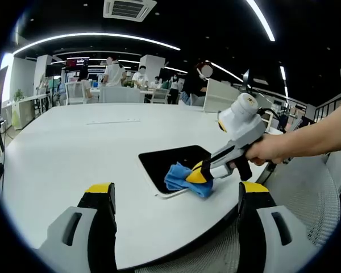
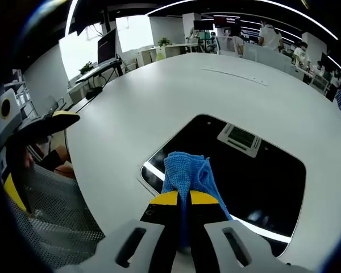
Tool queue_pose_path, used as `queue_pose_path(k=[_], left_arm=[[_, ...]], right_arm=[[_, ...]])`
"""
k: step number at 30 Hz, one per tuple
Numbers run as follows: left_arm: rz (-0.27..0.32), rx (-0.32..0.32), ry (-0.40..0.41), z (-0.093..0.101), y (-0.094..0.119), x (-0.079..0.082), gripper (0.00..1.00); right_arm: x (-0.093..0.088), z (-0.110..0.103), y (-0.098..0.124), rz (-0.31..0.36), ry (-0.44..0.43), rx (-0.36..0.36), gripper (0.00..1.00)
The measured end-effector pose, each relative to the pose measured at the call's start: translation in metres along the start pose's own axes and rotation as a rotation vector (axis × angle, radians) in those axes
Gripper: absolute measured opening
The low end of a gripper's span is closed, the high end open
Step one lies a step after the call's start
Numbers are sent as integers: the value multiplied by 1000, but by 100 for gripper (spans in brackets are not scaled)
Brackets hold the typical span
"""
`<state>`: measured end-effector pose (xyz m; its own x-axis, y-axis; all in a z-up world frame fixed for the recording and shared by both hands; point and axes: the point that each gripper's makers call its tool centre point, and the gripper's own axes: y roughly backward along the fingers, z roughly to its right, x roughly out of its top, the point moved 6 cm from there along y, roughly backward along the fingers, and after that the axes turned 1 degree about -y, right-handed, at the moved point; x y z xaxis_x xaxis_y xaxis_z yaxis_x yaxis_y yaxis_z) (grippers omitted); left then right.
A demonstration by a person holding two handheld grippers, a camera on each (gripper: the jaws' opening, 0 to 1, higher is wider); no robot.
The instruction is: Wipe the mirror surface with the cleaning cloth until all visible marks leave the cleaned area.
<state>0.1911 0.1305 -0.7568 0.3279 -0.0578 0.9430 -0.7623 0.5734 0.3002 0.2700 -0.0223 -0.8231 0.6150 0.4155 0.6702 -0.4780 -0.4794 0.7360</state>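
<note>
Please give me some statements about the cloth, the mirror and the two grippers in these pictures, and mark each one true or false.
1. The right gripper is shut on the blue cleaning cloth. True.
2. The cloth lies on the white table, away from the mirror. False: it rests on the mirror, near one corner.
3. The left gripper holds the cloth. False: it is open and holds nothing.
4. The mirror lies flat on the table. True.
5. The mirror reflects a ceiling vent. True.
</note>
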Motion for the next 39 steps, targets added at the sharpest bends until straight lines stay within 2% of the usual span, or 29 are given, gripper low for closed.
queue_pose_path(k=[11, 17, 25, 33, 39], left_arm=[[-5, -6, 1, 0, -1, 0, 88], [-8, -4, 1, -1, -2, -1, 88], [-20, -5, 0, -1, -2, -2, 88], [-12, -4, 2, -1, -2, -1, 88], [-7, -3, 4, -1, -1, -1, 88]], right_arm=[[-4, -1, 1, 4, 31, 25, 0], [-6, 1, 1, 34, 49, 39, 0], [-4, 5, 1, 36, 2, 73, 0], [-5, 5, 2, 37, 32, 91, 0], [-9, 12, 8, 40, 18, 83, 0]])
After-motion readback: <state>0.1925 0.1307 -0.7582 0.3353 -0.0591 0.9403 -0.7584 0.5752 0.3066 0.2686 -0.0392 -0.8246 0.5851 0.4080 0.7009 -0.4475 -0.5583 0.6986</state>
